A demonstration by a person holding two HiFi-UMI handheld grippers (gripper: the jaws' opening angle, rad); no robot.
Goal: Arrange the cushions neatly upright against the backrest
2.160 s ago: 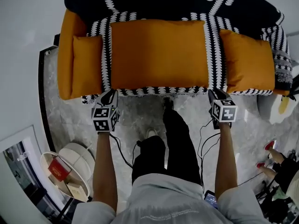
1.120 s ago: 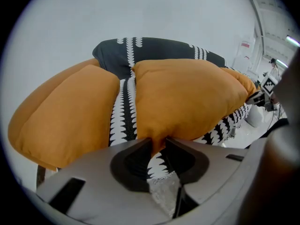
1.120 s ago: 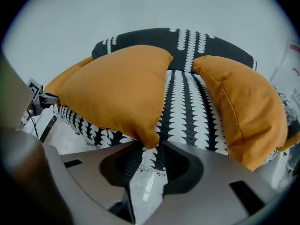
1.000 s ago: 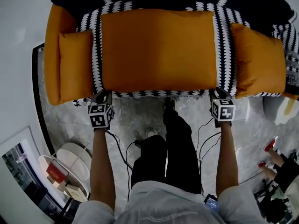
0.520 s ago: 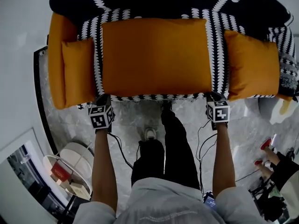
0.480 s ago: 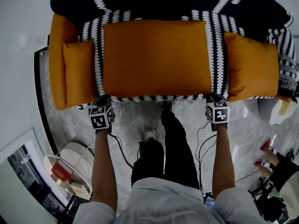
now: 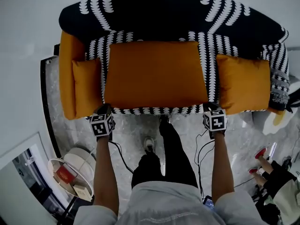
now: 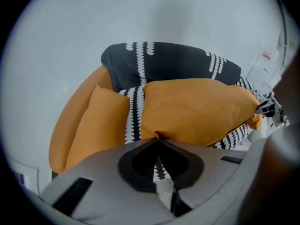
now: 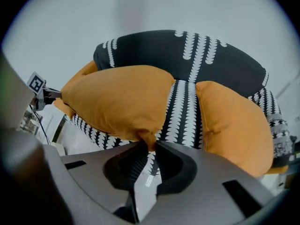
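Pinching the large orange cushion (image 7: 157, 74) by its front corners at the sofa (image 7: 212, 55) seat's front edge, the left gripper (image 7: 105, 108) and right gripper (image 7: 209, 106) are clamping fabric, jaws having just been closing; lifting evenly should stand it against the backrest (image 7: 168, 13).

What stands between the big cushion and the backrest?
Nothing visible. Only bare patterned seat lies between the big cushion and the backrest; the left cushion and right cushion sit off to its sides. The left gripper and right gripper have just closed on its front corners.
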